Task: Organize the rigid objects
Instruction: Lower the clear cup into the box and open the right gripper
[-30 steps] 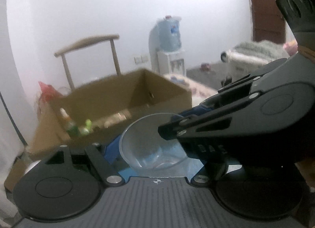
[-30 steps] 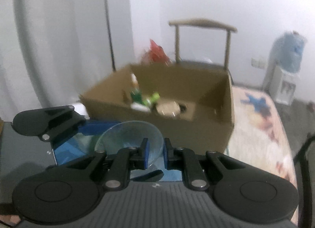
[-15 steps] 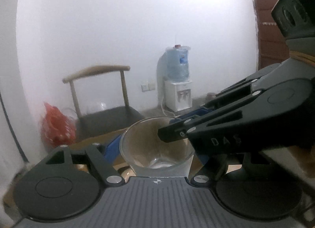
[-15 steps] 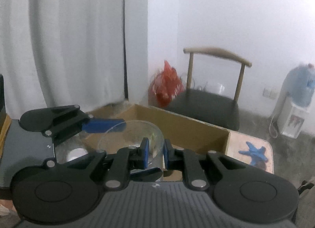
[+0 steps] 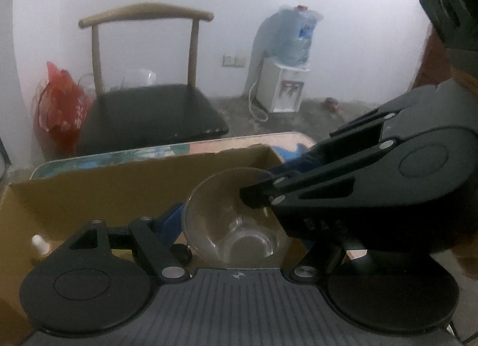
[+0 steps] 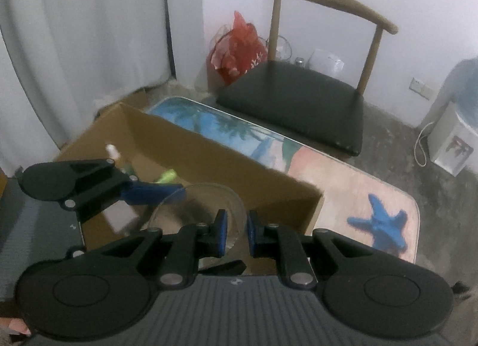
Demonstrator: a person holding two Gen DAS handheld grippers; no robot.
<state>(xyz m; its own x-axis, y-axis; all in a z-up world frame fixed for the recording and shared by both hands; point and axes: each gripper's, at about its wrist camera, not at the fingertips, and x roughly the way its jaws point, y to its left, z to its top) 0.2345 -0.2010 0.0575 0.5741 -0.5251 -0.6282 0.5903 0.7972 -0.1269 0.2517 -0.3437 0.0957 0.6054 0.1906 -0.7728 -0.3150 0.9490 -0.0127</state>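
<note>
A clear glass bowl (image 5: 230, 220) hangs above the open cardboard box (image 5: 98, 193). My left gripper (image 5: 227, 220) spans the bowl; its left blue finger (image 5: 170, 220) touches the bowl's left side, and its right finger is hidden behind the right gripper. My right gripper (image 6: 236, 229) is shut on the bowl's near rim (image 6: 197, 205), one blue pad (image 6: 221, 234) inside, one outside. In the right wrist view the left gripper's blue finger (image 6: 149, 190) meets the bowl's far left rim. The box (image 6: 191, 148) holds a white-capped bottle (image 6: 112, 150) and green items (image 6: 167, 177).
A low table with a printed top (image 6: 343, 184) carries the box. A black-seated wooden chair (image 6: 298, 89) stands behind it. A red bag (image 6: 239, 50) sits beside the chair, a water dispenser (image 5: 283, 77) at the right wall, and a white curtain (image 6: 74, 47) at the left.
Both grippers and the bowl have tilted downward and moved over the box; the box interior and table top now show, where the wall and chair filled the view before. Both grips unchanged.
</note>
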